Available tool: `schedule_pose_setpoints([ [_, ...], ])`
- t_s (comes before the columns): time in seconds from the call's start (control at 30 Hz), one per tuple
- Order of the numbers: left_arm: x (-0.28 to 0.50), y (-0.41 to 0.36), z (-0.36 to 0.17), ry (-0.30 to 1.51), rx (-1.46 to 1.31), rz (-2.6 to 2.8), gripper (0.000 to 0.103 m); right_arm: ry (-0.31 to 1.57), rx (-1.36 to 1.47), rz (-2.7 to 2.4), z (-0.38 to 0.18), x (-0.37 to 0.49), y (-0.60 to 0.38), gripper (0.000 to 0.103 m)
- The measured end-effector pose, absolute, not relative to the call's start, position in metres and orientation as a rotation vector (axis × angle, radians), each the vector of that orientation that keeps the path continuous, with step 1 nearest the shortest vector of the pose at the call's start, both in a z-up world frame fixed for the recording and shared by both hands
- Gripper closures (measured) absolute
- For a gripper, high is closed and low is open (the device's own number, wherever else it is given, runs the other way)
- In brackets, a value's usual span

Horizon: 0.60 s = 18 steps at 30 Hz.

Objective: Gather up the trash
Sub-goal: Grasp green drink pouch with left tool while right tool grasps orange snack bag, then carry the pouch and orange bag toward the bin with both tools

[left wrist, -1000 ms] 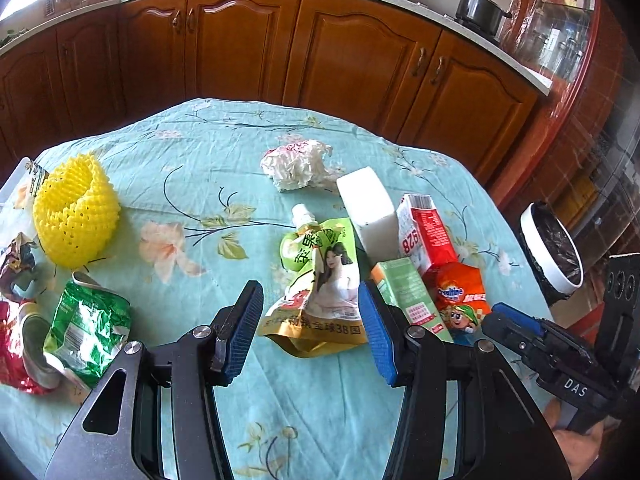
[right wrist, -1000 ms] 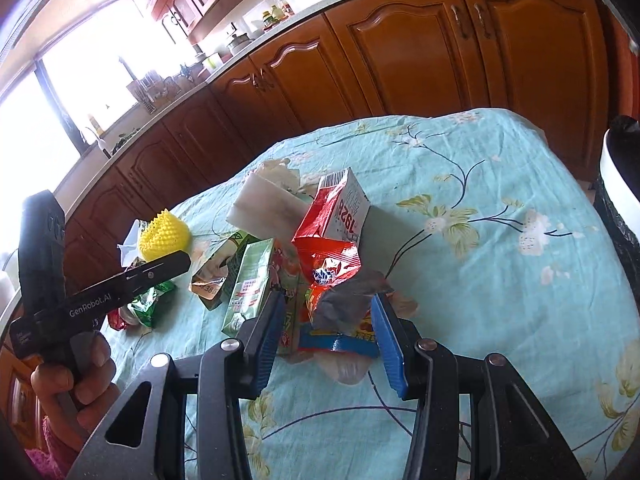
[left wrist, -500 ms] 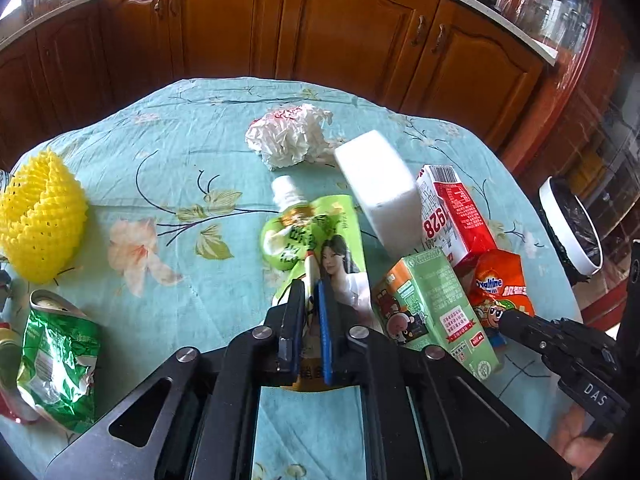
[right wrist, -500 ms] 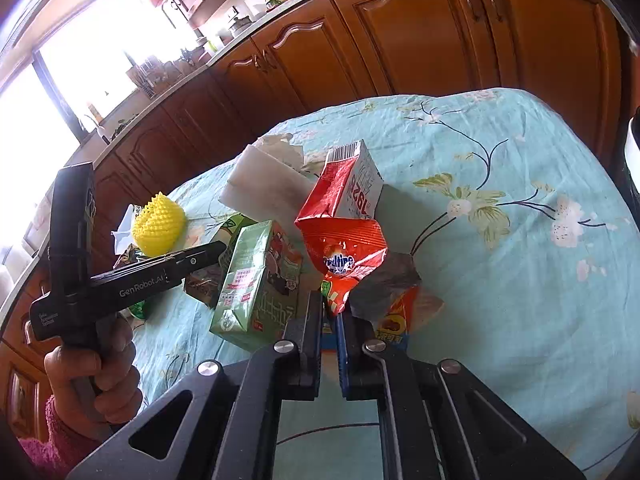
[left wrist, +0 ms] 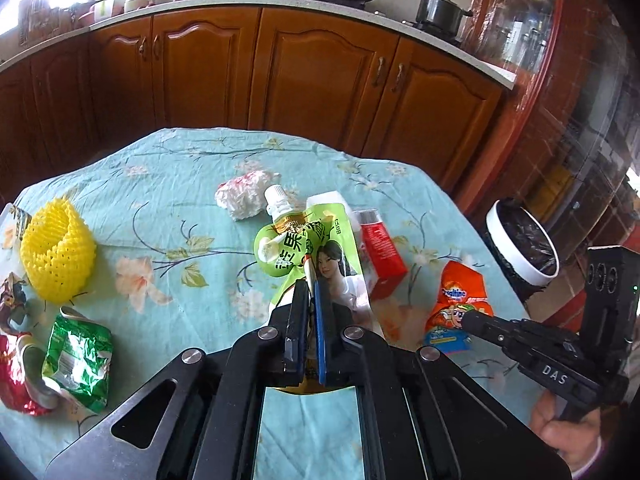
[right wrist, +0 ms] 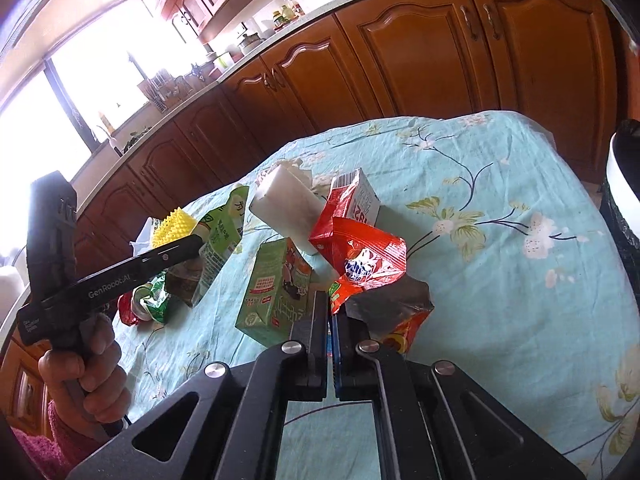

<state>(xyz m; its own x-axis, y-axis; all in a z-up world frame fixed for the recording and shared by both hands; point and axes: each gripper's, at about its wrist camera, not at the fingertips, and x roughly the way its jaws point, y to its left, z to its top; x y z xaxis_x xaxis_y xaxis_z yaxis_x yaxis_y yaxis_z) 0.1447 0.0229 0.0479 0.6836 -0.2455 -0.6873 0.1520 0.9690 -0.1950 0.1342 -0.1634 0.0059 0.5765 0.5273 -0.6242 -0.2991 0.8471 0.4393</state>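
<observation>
Gripping green spout pouch (left wrist: 310, 252), left claw (left wrist: 311, 292); spout pointing away, up-left.

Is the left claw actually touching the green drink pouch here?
Touching. The left wrist view shows the left claw shut on the green drink pouch, its lower edge pinched between the two fingers.

Right gripper (right wrist: 330, 312) is clamped tight on the orange snack wrapper (right wrist: 360, 260), which rides up off the floral tablecloth (right wrist: 500, 200). Just left stands the green juice carton (right wrist: 276, 292), the red milk carton (right wrist: 356, 204) and a white block (right wrist: 286, 204) behind it. Far left, the left gripper (right wrist: 176, 250) holds the green drink pouch (right wrist: 218, 236), yellow foam net (right wrist: 174, 226) beyond.
</observation>
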Motion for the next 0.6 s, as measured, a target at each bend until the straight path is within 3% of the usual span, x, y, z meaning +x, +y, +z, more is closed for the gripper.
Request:
schedule_pose_setpoints([
  [0.6,0.148,-0.096,0.058,0.788,-0.01,-0.453,0.1,0.763,0.37,0.326,0.02,0.112,-0.258,0.102],
])
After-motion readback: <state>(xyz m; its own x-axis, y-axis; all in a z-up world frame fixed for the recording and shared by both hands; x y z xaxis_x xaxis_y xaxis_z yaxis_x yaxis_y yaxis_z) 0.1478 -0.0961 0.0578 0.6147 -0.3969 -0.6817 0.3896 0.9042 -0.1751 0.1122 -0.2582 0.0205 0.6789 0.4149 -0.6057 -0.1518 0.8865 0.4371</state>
